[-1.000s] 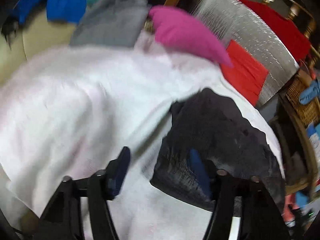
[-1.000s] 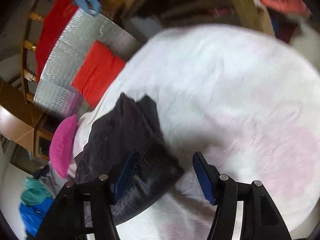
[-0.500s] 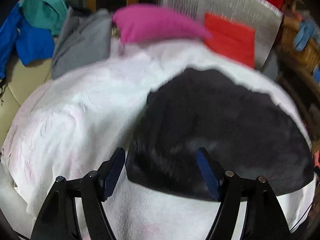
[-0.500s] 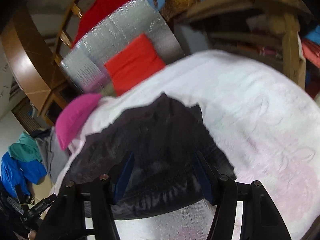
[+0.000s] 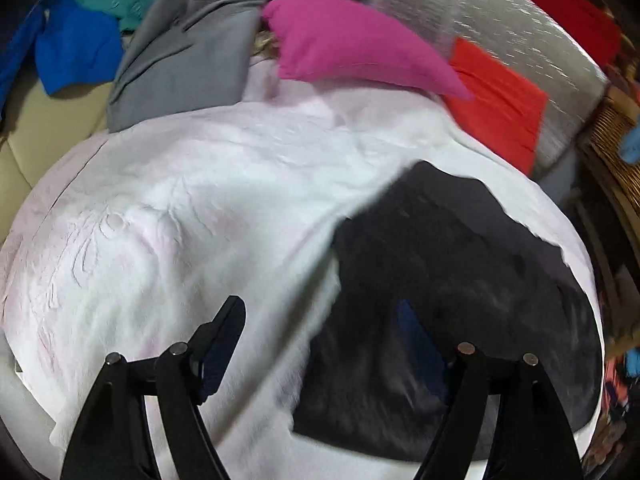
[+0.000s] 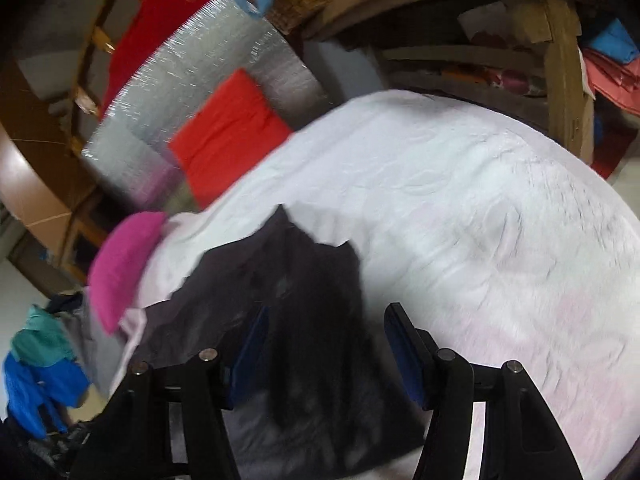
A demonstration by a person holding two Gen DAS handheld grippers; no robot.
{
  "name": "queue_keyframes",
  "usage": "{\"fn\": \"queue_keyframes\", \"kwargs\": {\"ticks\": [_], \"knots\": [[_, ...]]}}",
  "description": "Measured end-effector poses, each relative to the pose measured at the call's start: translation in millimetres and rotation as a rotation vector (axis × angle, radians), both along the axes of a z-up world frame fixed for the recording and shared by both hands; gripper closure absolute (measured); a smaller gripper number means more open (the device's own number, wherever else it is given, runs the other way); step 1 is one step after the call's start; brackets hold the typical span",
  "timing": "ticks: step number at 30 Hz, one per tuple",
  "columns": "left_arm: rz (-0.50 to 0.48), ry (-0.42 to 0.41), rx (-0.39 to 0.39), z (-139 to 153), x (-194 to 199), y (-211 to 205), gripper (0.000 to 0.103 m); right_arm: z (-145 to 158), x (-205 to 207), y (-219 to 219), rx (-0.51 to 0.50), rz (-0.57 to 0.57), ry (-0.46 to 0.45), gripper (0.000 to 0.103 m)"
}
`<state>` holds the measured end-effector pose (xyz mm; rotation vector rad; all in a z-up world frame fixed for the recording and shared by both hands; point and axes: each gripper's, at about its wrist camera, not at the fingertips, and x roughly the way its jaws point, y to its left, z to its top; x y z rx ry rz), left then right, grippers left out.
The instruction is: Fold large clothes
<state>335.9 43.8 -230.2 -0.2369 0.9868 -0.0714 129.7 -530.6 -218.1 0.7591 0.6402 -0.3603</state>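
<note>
Spread widest across both views: a white embossed blanket (image 5: 192, 216) (image 6: 480, 208) covering the surface. Lying on it, a dark, nearly black garment (image 5: 452, 280) (image 6: 304, 320), bunched and already folded over itself, toward the right side of the left wrist view and the lower left of the right wrist view. Behind the blanket, a silver quilted panel (image 5: 500, 40) (image 6: 200, 88) with a folded red cloth (image 5: 500, 108) (image 6: 228, 132) against it. Beside those, a magenta pillow (image 5: 348, 48) (image 6: 120, 264) at the blanket's far edge, next to a grey garment (image 5: 184, 64); further off, blue and teal clothes (image 5: 80, 36) (image 6: 36, 368). Above the cloth, left gripper (image 5: 320, 332) with fingers spread apart, holding nothing, the garment's left edge between them. Right gripper (image 6: 324, 348) likewise spread wide, nothing clamped, over the garment's right edge.
</note>
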Motion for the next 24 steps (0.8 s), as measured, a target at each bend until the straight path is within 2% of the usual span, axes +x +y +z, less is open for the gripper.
{"fn": "queue_keyframes", "kwargs": {"ticks": [3,4,5,8,11,13,15,17,19,22,23,24], "knots": [[0.032,0.064,-0.078,-18.2,19.3,9.0,0.024,-18.7,25.5,-12.9,0.069,0.024,0.063,0.039],[0.037,0.084,-0.104,-25.2,22.7,10.1,0.024,-24.1,32.7,-14.7,0.081,0.037,0.080,0.050],[0.035,0.105,-0.119,-32.6,25.4,9.6,0.024,-29.1,42.4,-14.0,0.075,0.062,0.099,0.073],[0.050,0.174,-0.090,-47.0,29.9,6.0,0.022,-24.6,57.0,-2.0,-0.027,0.071,0.132,0.076],[0.046,0.192,-0.060,-53.1,31.6,0.8,0.021,-14.5,56.8,4.0,-0.075,0.065,0.105,0.076],[0.041,0.198,-0.028,-58.3,33.0,-3.8,0.019,-26.7,63.8,1.5,-0.077,0.066,0.166,0.076],[0.033,0.186,0.015,-57.5,32.0,-9.7,0.018,-45.3,71.1,-3.2,-0.019,0.083,0.219,0.076],[0.036,0.143,0.069,-49.1,28.0,-16.1,0.019,-43.5,70.2,-2.0,-0.040,0.086,0.222,0.076],[0.024,0.067,0.165,-35.8,20.1,-27.8,0.019,-36.0,65.9,0.1,-0.058,0.071,0.206,0.074],[-0.005,-0.061,0.282,-15.2,1.6,-42.3,0.019,-24.1,54.2,1.6,-0.060,0.036,0.183,0.064],[-0.012,-0.107,0.313,-7.9,-6.1,-46.7,0.019,-18.0,45.9,1.2,-0.073,0.016,0.161,0.051],[-0.014,-0.133,0.327,-2.5,-9.7,-47.9,0.019,-12.6,40.5,2.2,-0.088,0.004,0.141,0.042]]}}
